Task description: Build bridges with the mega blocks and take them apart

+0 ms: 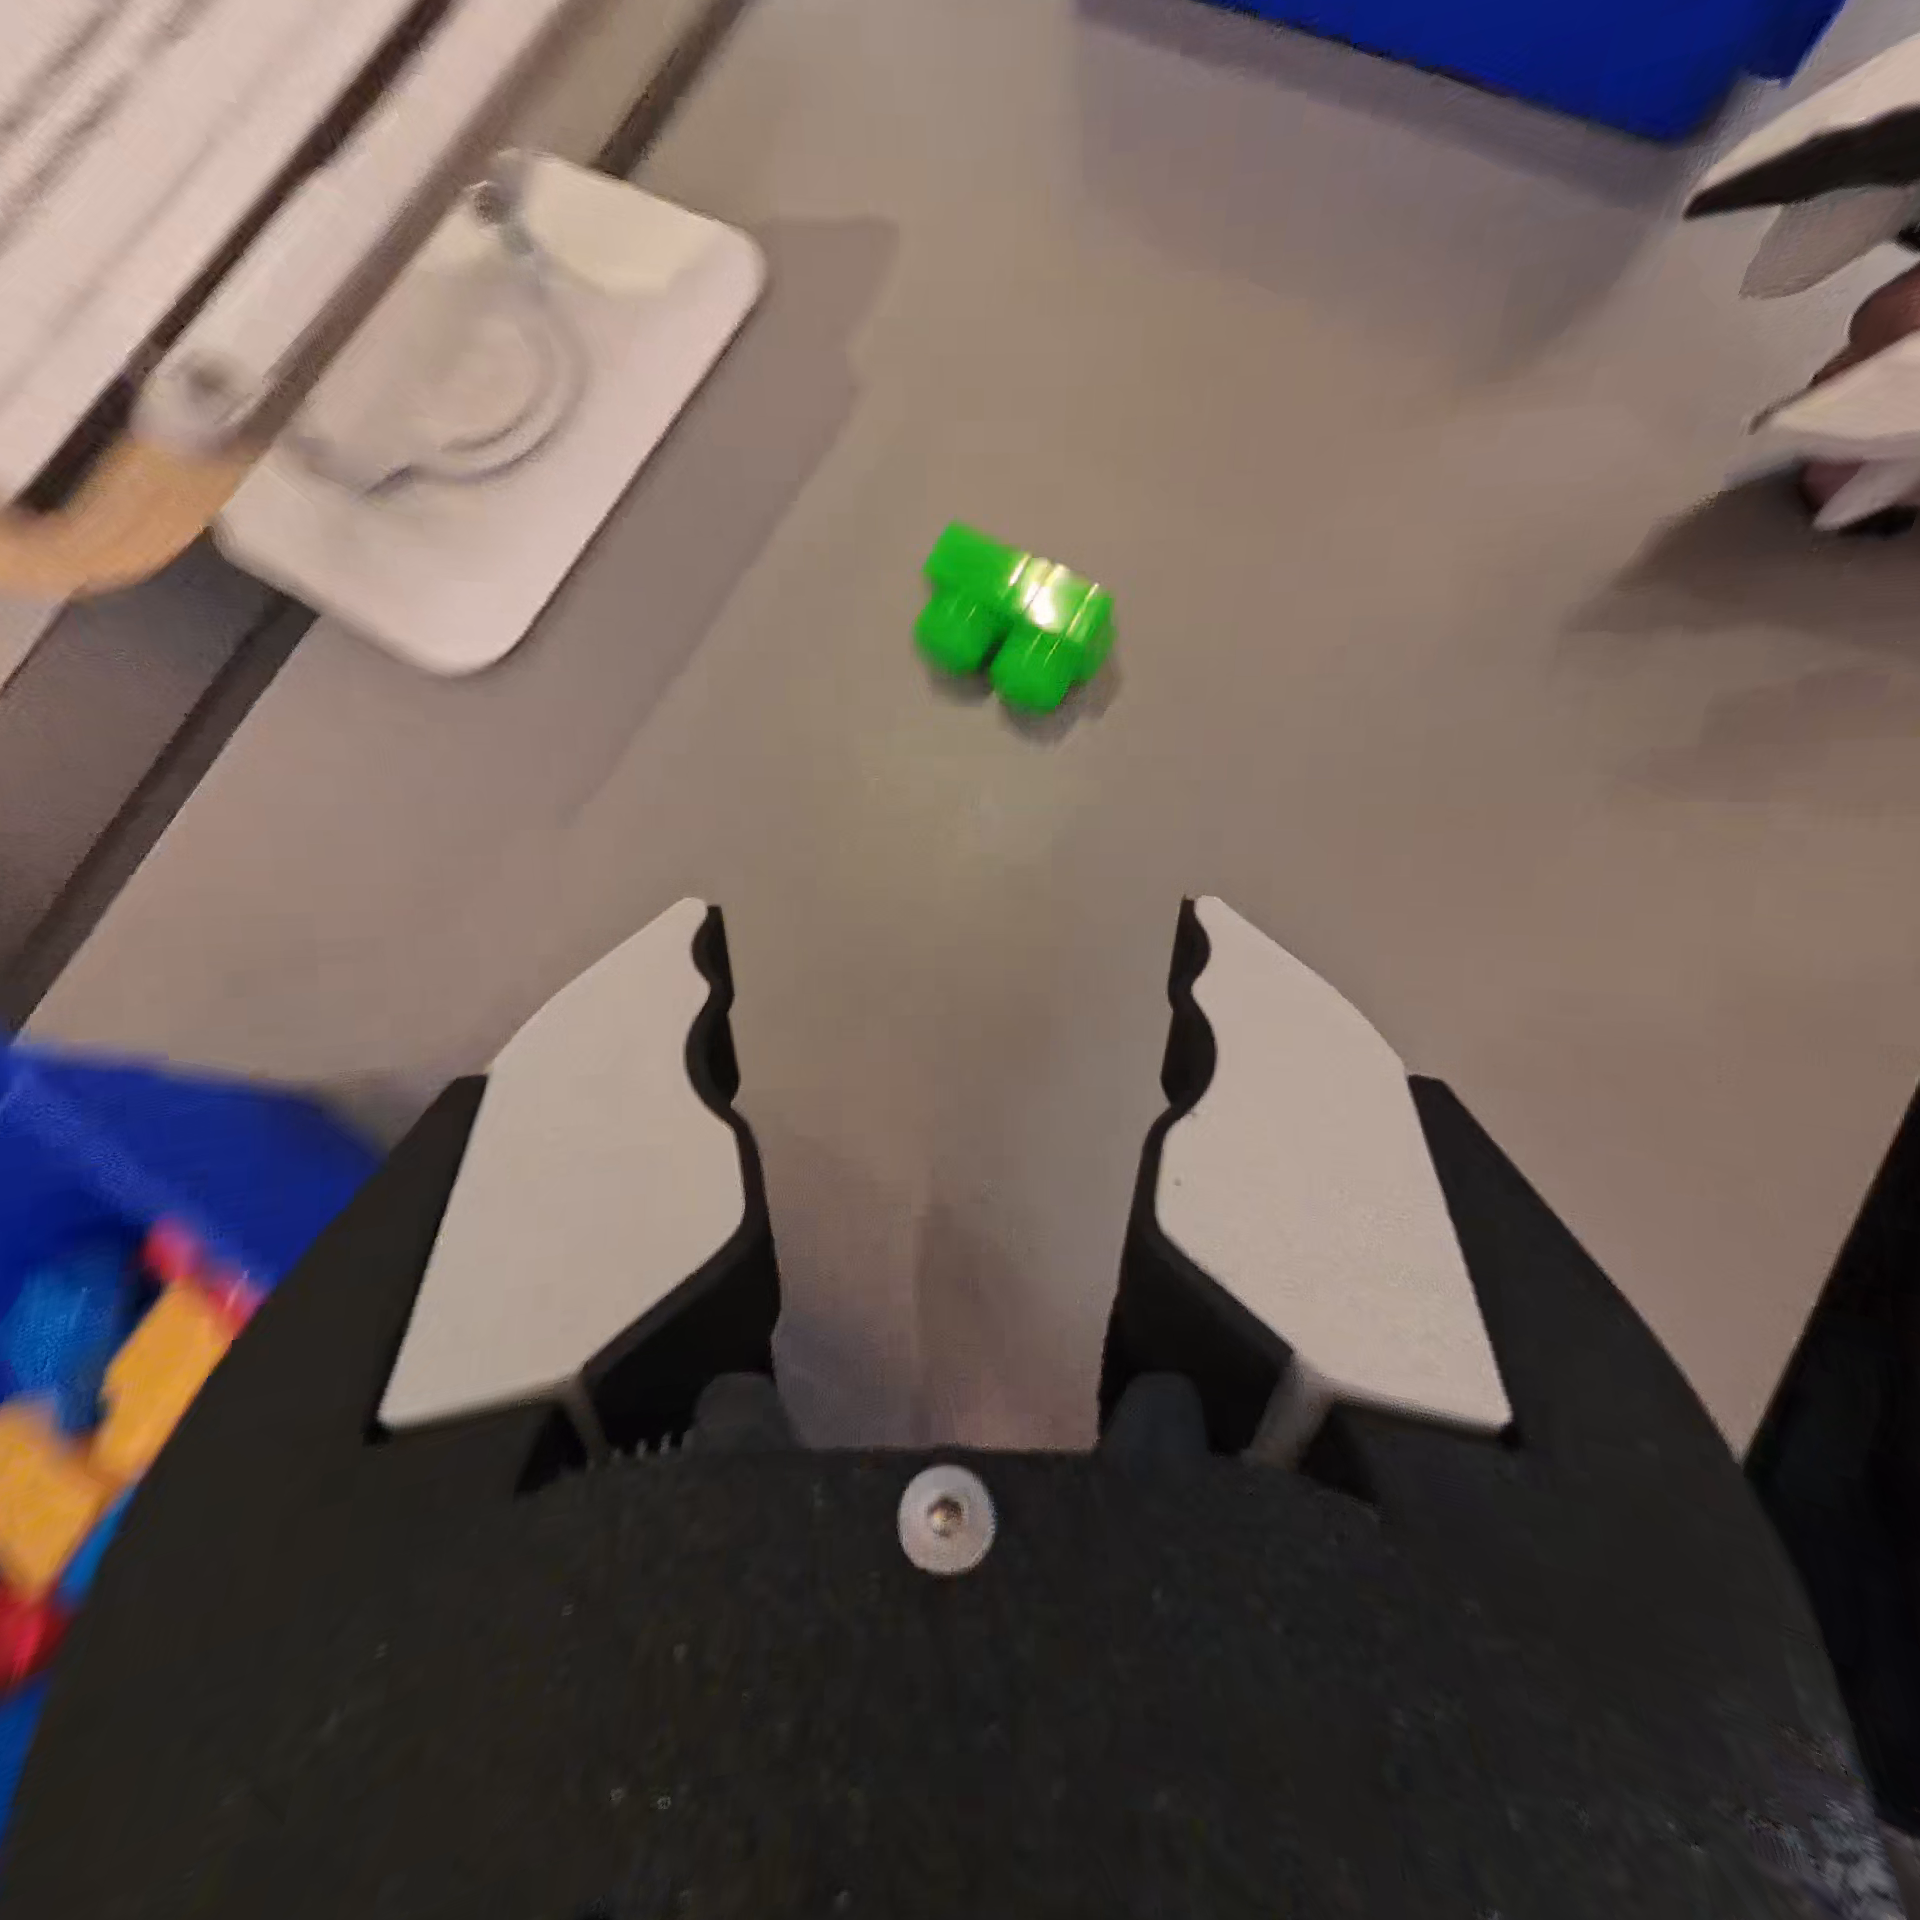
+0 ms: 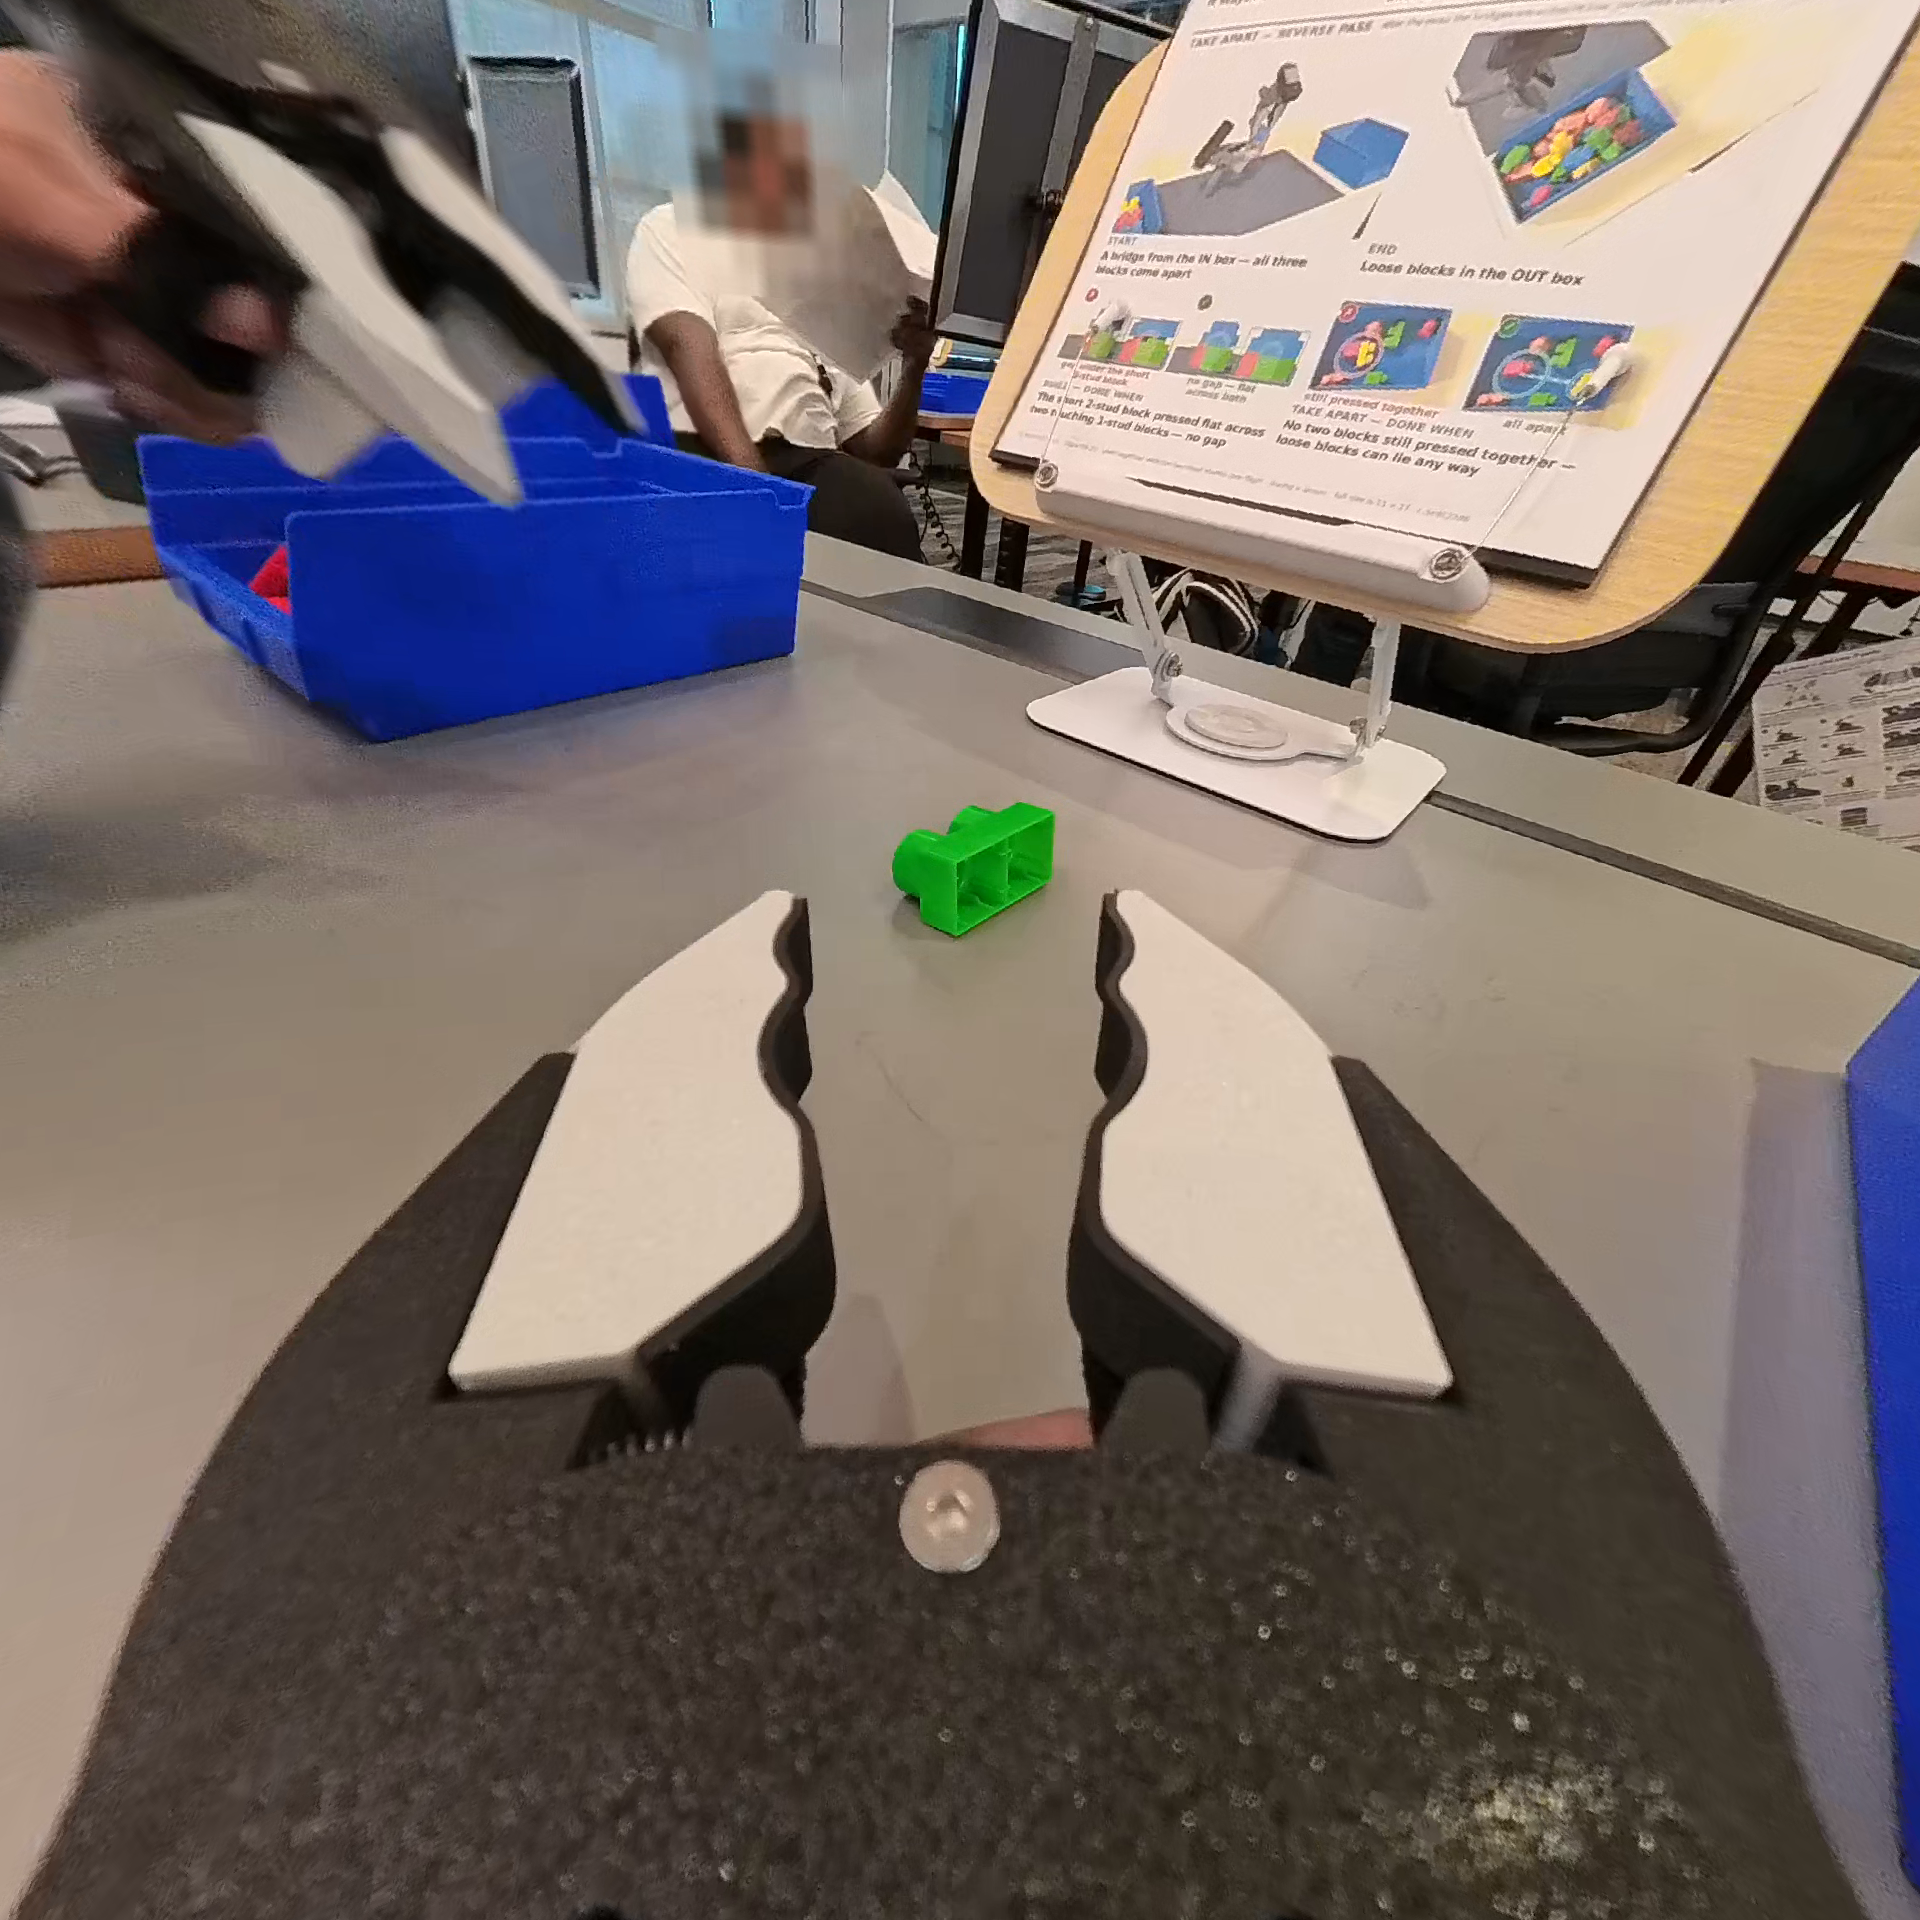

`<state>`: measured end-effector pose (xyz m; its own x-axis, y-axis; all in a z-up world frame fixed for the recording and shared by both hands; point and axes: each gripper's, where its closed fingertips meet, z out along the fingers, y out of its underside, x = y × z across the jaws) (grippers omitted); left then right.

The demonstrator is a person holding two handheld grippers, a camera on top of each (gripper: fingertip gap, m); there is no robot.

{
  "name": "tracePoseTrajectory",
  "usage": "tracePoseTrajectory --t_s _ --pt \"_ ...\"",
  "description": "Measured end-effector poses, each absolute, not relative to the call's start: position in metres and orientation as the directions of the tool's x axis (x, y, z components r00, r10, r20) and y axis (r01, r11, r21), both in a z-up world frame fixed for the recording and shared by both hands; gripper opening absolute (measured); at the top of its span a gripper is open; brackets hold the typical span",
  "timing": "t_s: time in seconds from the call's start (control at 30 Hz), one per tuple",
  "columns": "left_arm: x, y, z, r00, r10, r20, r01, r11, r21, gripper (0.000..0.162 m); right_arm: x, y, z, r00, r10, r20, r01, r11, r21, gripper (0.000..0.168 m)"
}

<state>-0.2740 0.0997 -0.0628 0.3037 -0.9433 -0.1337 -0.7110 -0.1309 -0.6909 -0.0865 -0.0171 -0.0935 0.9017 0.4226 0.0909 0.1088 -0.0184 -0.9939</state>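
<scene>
One small green plastic two-stud block (image 2: 975,868) lies on its side on the grey table (image 2: 520,987), just ahead of the spread, empty right gripper (image 2: 951,940), which should probably straddle its flat walls squarely before closing, not its studs.

A white stand (image 2: 1236,743) sits on the grey desk (image 2: 416,935), holding a tilted wooden board (image 2: 1714,540) with an instruction sheet (image 2: 1455,260). Beyond the desk a person (image 2: 748,353) in a white shirt sits near a dark monitor (image 2: 1023,156).
</scene>
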Motion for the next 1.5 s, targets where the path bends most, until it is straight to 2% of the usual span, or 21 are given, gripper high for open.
tracePoseTrajectory --t_s 0.07,0.17,0.3,0.43,0.6,0.73,0.97,1.13,1.5 --pt "-0.337 0.101 -0.058 0.410 -0.895 -0.177 -0.686 -0.174 -0.707 0.078 -0.087 -0.017 -0.094 0.903 0.419 0.099 0.119 -0.021 -0.993 0.053" --pt "-0.430 0.113 -0.069 0.567 -0.795 -0.216 -0.678 -0.301 -0.671 0.077 -0.089 -0.017 -0.096 0.903 0.413 0.119 0.141 -0.024 -0.990 0.053" --pt "-0.483 0.135 -0.086 0.642 -0.734 -0.222 -0.654 -0.374 -0.657 0.077 -0.091 -0.016 -0.098 0.900 0.412 0.139 0.167 -0.032 -0.985 0.053" --pt "-0.490 0.172 -0.109 0.550 -0.747 -0.374 -0.797 -0.338 -0.500 0.077 -0.091 -0.015 -0.098 0.900 0.413 0.144 0.173 -0.034 -0.984 0.053" --pt "-0.483 0.227 -0.132 0.371 -0.826 -0.424 -0.909 -0.231 -0.347 0.071 -0.093 -0.014 -0.101 0.891 0.434 0.132 0.173 -0.055 -0.983 0.051" --pt "-0.489 0.258 -0.149 0.210 -0.875 -0.437 -0.971 -0.132 -0.201 0.068 -0.096 -0.012 -0.105 0.881 0.457 0.123 0.179 -0.083 -0.980 0.050" --pt "-0.515 0.291 -0.163 0.110 -0.903 -0.416 -0.994 -0.111 -0.020 0.066 -0.096 -0.011 -0.104 0.880 0.464 0.104 0.161 -0.085 -0.983 0.050" --pt "-0.509 0.292 -0.170 0.054 -0.919 -0.391 -0.998 -0.058 -0.001 0.051 -0.094 -0.011 -0.103 0.880 0.469 0.081 0.137 -0.087 -0.987 0.049" --pt "-0.508 0.299 -0.172 0.000 -0.913 -0.409 -0.997 -0.033 0.073 0.051 -0.093 -0.011 -0.102 0.880 0.470 0.069 0.122 -0.083 -0.989 0.049"
